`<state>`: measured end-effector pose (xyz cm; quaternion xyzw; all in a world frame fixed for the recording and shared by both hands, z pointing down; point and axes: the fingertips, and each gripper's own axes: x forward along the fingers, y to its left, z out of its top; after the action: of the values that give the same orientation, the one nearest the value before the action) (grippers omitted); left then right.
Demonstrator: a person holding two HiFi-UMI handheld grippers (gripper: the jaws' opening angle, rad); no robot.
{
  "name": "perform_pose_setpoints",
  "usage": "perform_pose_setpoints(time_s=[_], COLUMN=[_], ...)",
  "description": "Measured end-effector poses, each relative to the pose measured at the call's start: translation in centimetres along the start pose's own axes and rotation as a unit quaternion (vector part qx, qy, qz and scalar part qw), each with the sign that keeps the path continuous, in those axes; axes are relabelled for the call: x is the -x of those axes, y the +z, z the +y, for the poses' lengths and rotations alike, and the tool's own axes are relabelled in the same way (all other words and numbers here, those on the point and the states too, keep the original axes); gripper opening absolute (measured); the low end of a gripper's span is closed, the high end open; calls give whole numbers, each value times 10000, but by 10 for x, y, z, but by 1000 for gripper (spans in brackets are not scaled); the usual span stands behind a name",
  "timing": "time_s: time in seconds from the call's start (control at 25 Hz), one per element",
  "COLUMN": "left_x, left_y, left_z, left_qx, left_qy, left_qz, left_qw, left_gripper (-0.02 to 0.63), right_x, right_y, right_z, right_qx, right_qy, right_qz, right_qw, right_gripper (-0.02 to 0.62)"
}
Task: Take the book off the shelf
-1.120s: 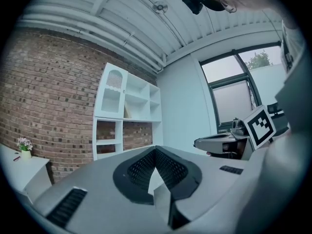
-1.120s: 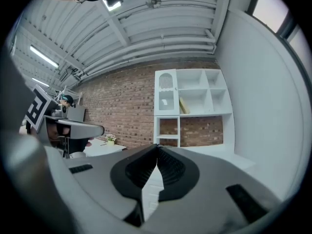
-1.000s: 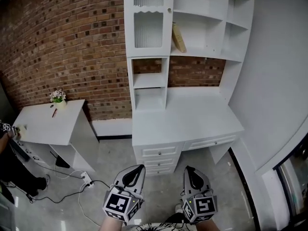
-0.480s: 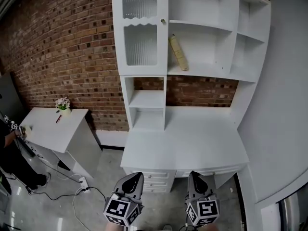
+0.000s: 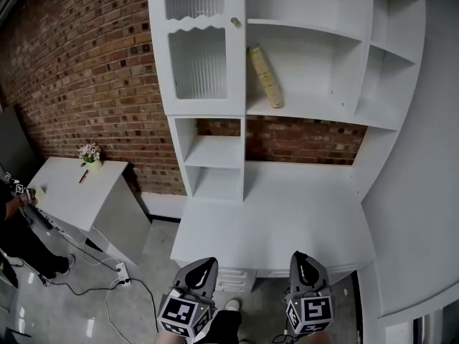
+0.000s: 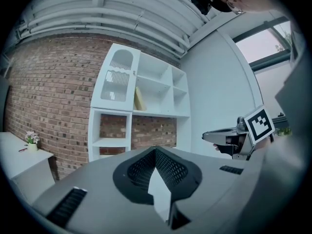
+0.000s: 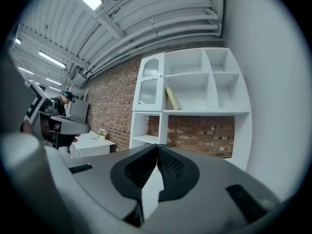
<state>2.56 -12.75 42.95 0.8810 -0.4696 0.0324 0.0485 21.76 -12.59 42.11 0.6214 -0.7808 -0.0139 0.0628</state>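
Note:
A tan book (image 5: 264,76) leans against the left wall of an open compartment in the white shelf unit (image 5: 308,113). It also shows as a thin book (image 6: 139,99) in the left gripper view and as a slanted book (image 7: 171,98) in the right gripper view. My left gripper (image 5: 203,266) and right gripper (image 5: 302,260) hang low at the desk's front edge, far below the book. Both have their jaws shut with nothing between them. The left gripper's jaws (image 6: 155,150) and the right gripper's jaws (image 7: 157,147) point toward the shelf.
A white desk top (image 5: 272,217) lies under the shelves, with a glass-fronted cabinet door (image 5: 197,59) at upper left. A side table (image 5: 72,192) with a small flower pot (image 5: 90,153) stands at left, where a person (image 5: 14,228) stands. Cables lie on the floor (image 5: 107,278).
The shelf and desk have come nearer and larger in the head view. Both grippers stay shut at the bottom of the view, now over the desk's front edge.

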Motion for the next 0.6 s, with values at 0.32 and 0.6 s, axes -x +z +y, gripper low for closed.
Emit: perform_pose_setpoints(time_s=[0.32, 0.6], left_x=[-107, -192], left_y=[26, 73], left_z=[65, 121], left_qx=[-135, -230], left_qy=[-186, -394], left_qz=[-305, -596], left_qw=[9993, 9972], left_gripper=[9, 11], right_x=[-109, -214], right_y=[24, 69], right_z=[-26, -47], right_qx=[241, 210], right_qy=[-184, -339], right_qz=[-29, -93], right_qw=[9995, 9992], right_gripper=[2, 2])
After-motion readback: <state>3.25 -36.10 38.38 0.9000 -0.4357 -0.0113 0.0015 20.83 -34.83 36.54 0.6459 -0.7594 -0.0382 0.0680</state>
